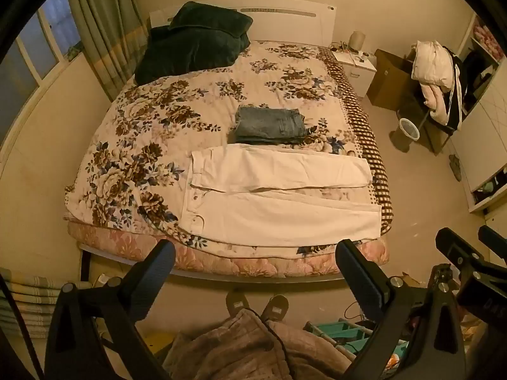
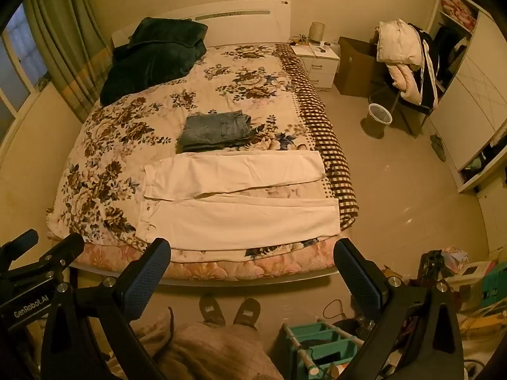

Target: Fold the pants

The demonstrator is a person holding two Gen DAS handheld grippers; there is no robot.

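Note:
White pants [image 1: 279,196] [image 2: 240,199] lie spread flat across the near end of the bed [image 1: 136,145] [image 2: 104,145], waistband to the left, both legs running right. Behind them sits a folded pair of blue jeans [image 1: 269,125] [image 2: 215,129]. My left gripper [image 1: 256,262] hangs open over the foot of the bed, short of the pants, nothing between its fingers. My right gripper [image 2: 253,262] is open too, held at the same height beside the left, also clear of the cloth. Each view shows the other gripper at its side edge.
A dark green blanket [image 1: 196,41] is heaped at the headboard. A person's feet in slippers [image 2: 229,310] stand at the bed's foot. A teal rack [image 2: 317,342], a bin [image 2: 378,118], a nightstand [image 2: 317,60] and a chair piled with clothes [image 2: 405,60] stand to the right.

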